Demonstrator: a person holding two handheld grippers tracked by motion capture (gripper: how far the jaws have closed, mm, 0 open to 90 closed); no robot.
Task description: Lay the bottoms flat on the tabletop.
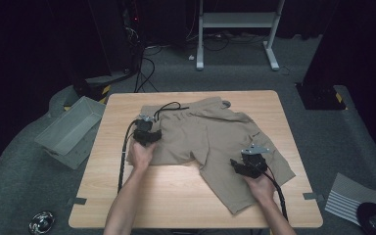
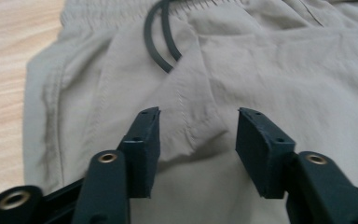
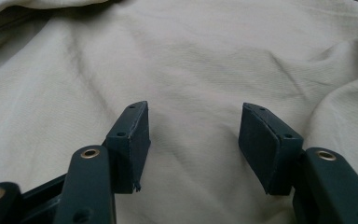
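Observation:
A pair of beige shorts lies spread on the wooden table, waistband toward the far edge. My left gripper hovers over the shorts' left side, near the waistband. In the left gripper view its jaws stand open over a stitched fold of the fabric, and the pads do not press on it. My right gripper sits over the right leg of the shorts. In the right gripper view it is open above smooth cloth, gripping nothing.
The left gripper's black cable loops across the waistband. A grey bin stands on the floor to the table's left. A white metal stand is beyond the far edge. A striped sheet lies at bottom right.

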